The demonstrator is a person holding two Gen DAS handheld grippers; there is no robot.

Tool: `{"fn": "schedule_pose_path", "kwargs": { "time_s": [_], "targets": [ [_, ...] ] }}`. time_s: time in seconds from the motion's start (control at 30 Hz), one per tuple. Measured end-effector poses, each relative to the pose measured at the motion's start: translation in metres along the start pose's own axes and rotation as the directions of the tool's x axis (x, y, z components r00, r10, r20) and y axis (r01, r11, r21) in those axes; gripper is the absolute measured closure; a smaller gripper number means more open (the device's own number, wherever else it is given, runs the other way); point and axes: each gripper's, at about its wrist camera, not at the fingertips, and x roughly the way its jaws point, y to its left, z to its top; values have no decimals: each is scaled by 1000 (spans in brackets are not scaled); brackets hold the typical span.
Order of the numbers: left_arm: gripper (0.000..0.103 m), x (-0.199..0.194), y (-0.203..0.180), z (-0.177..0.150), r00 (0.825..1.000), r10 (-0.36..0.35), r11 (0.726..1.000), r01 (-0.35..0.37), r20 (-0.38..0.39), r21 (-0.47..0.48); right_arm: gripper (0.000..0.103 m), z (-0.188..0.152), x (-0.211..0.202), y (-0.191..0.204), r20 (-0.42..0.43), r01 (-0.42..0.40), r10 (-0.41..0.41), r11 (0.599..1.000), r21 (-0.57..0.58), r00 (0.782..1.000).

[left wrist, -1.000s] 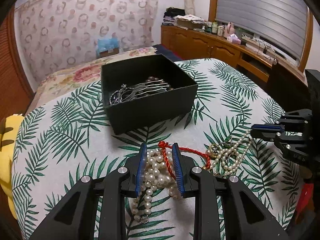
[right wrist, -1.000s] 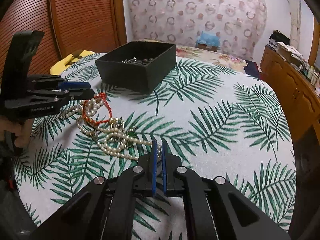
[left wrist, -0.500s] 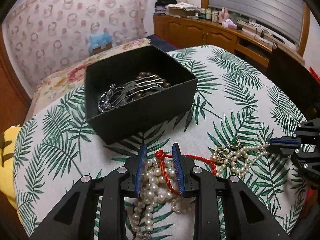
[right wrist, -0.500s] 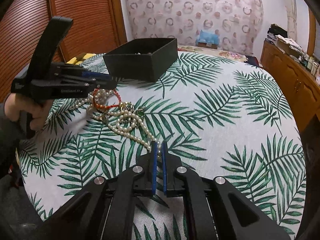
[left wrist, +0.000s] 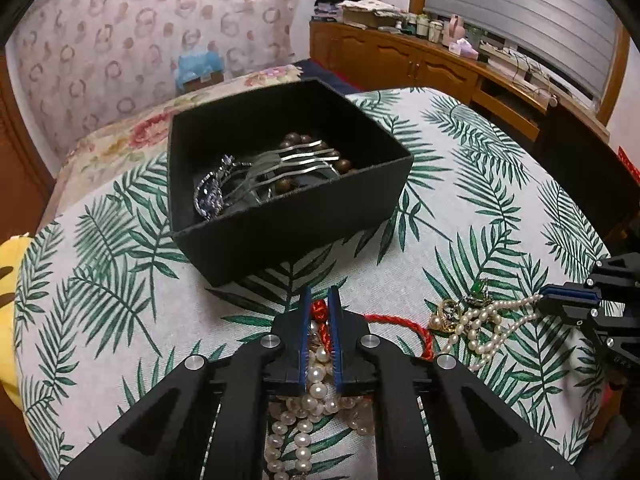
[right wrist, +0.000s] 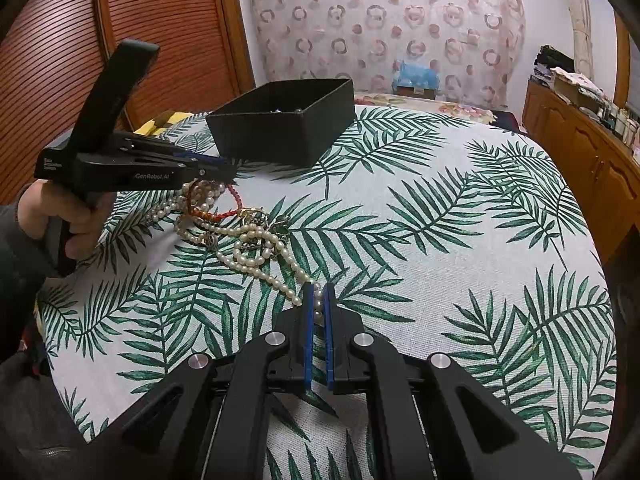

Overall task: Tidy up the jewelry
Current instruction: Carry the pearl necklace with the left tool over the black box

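Left tongs (left wrist: 319, 308) have just closed on limp, tangled pearl strands (left wrist: 316, 384) (likely slippery); right tongs (right wrist: 318, 300) pinch a pearl strand's end (right wrist: 318, 294).

Left tongs (left wrist: 319, 304) and right tongs (right wrist: 319, 300): black frames, blue pads, silver screws, white lettering; dark grey sleeve (right wrist: 16, 240).

Ring-patterned curtain (left wrist: 132, 40) across the back; slatted wooden doors (right wrist: 132, 40) on one side; cluttered wooden cabinets (left wrist: 420, 64) beneath a shuttered window (left wrist: 528, 12); floral bedding (left wrist: 120, 140) beyond the leaf-print tablecloth (right wrist: 440, 240).
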Motion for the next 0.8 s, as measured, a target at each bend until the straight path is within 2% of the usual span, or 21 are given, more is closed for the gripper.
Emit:
{"fn": "schedule_pose_path", "kwargs": {
  "time_s": [0.27,0.5,0.8],
  "targets": [
    [97,-38,-4,6,992,-1,1000,4,124,-20,97,2,0,2,-1,7,-7,1000,-15,1000],
    [97,-65,-9,17,977,6,1000,-1,213,-26,98,26,-15,15,55,-7,9,999,-52,998],
    [97,-76,-6,17,968,13,999,-3,251,-38,98,60,-39,23,135,1,13,995,-103,991]
  ]
}}
